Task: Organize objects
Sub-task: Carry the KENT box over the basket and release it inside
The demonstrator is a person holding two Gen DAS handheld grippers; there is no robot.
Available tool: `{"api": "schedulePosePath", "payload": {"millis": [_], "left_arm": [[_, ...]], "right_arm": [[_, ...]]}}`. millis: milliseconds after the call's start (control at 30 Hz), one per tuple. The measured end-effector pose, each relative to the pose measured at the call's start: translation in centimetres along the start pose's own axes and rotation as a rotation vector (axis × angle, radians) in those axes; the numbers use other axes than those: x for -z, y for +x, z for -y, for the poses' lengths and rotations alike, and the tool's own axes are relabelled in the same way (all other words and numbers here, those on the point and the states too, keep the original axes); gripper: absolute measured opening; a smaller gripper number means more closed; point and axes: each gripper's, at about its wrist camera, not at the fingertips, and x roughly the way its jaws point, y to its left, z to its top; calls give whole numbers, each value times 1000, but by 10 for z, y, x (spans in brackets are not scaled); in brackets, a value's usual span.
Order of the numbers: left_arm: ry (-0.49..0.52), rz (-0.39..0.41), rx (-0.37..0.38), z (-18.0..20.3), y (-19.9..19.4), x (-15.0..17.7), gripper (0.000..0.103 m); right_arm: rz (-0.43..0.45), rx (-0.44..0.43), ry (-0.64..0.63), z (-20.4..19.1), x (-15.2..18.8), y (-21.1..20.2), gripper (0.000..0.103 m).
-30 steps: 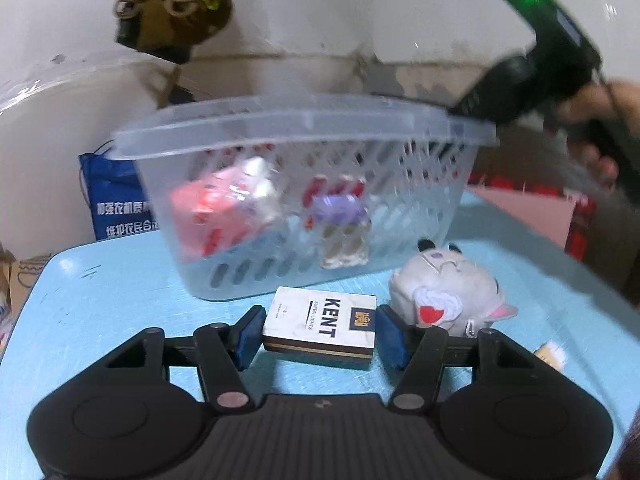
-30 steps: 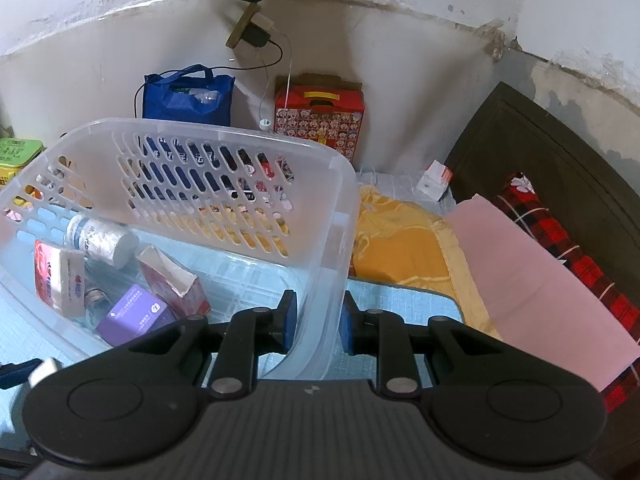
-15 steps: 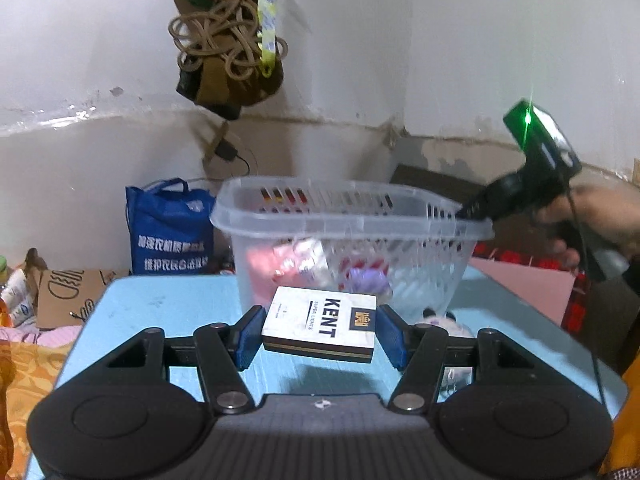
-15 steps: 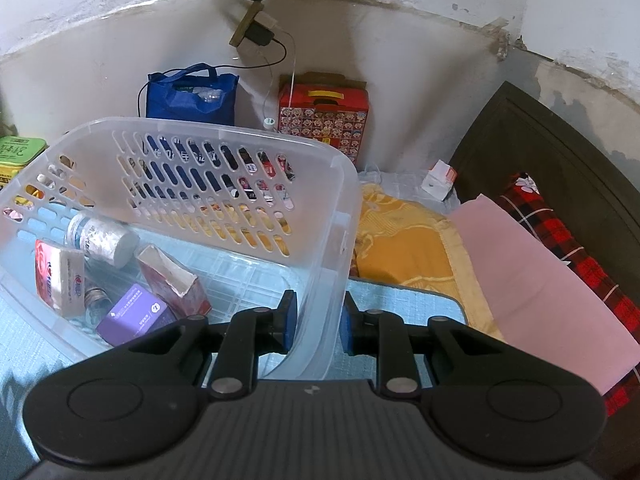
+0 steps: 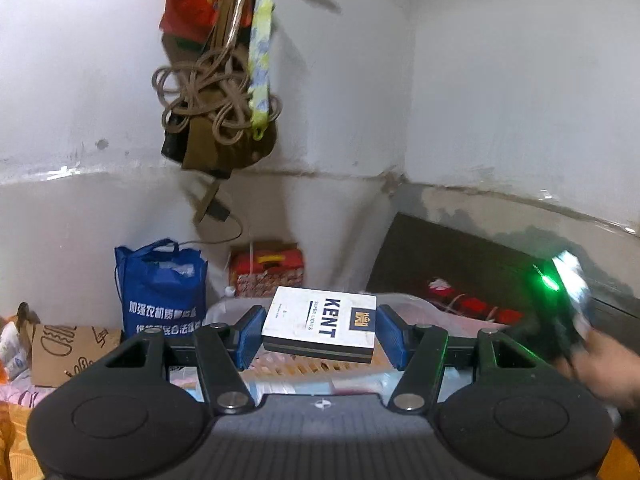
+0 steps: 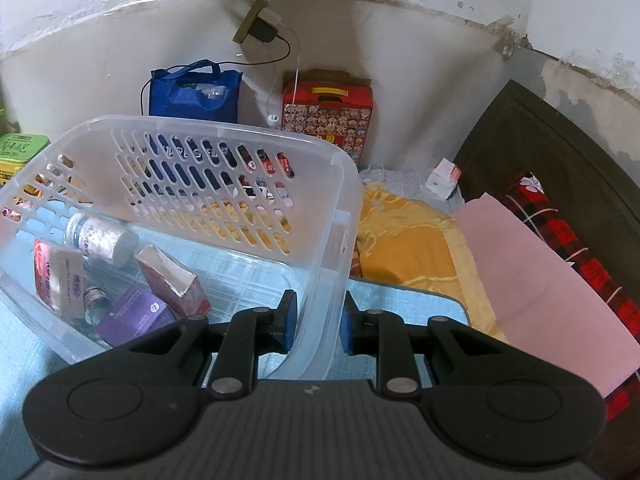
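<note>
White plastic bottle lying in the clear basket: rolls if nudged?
Likely: the white plastic bottle is round and lies on its side. The pink carton beside it may stop it. Probably light; contents unseen.

A lived-in room of a home, rough at the edges; the white walls [image 5: 500,80] are stained and flaking near a ledge; a tangle of cord [image 5: 208,92] and bags hangs from a hook; a blue bag [image 6: 196,94] and a red box [image 6: 327,114] lean below a plugged-in charger [image 6: 262,28]; a yellow blanket [image 6: 404,240], pink cloth [image 6: 532,272] and dark headboard [image 6: 560,148] point to a bed.
</note>
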Motion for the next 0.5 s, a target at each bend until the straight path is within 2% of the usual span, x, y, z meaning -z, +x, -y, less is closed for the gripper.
{"api": "schedulePosePath", "payload": {"millis": [100,233,500], "left_arm": [[-6,-65,-36,-1,37,-13,63],[6,-122,-58,4,65,-7,64],[-21,-120,-65,4,73,0,64]], "right_arm": [[-5,3,-5,-1,0,0,25],[-9,2,-12,-1,-1,1,25],[-10,-3,-13,0,0,1,25]]}}
